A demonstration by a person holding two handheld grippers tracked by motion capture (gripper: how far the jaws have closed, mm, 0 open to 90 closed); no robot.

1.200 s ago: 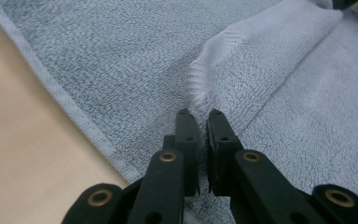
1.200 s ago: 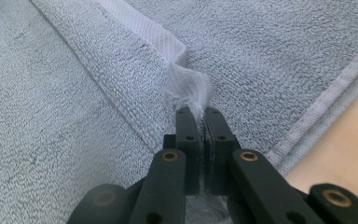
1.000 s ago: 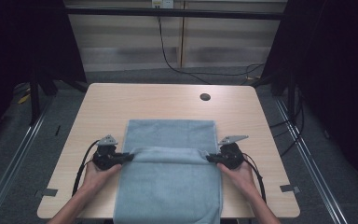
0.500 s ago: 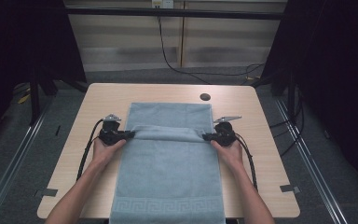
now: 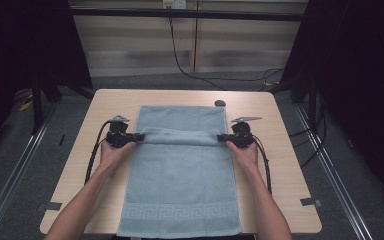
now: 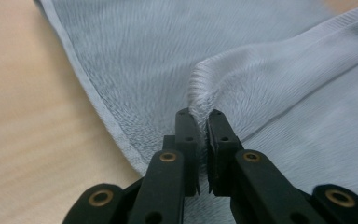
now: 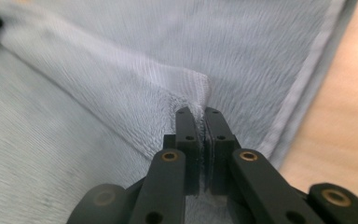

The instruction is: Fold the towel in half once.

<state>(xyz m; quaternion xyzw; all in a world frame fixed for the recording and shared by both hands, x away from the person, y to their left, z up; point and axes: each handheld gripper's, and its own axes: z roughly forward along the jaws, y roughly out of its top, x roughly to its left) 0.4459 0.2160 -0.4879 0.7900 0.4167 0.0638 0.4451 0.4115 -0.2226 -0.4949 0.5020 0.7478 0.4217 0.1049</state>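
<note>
Both grippers have travelled away from the person since the earlier frames, carrying the pinched edge of the towel (image 5: 180, 170) up the counter (image 5: 280, 165) so that more of the cloth now lies flat behind them and its patterned hem shows at the near edge. The left gripper (image 5: 139, 136) holds one corner of the raised fold, its jaws closed narrow on a puckered ridge of terry, as the left gripper view shows (image 6: 203, 123). The right gripper (image 5: 221, 137) has the opposite corner, jaws pressed tight on the stitched hem (image 7: 200, 116). Between them the lifted edge runs as a straight roll across the towel's width, short of the far edge.

This looks like unfolding or spreading the towel lengthwise. To do it well, both hands should probably advance at the same pace, keeping the edge taut and square to the counter's sides, low enough that the cloth lays down without wrinkles, and release only once the corners meet the far end.
</note>
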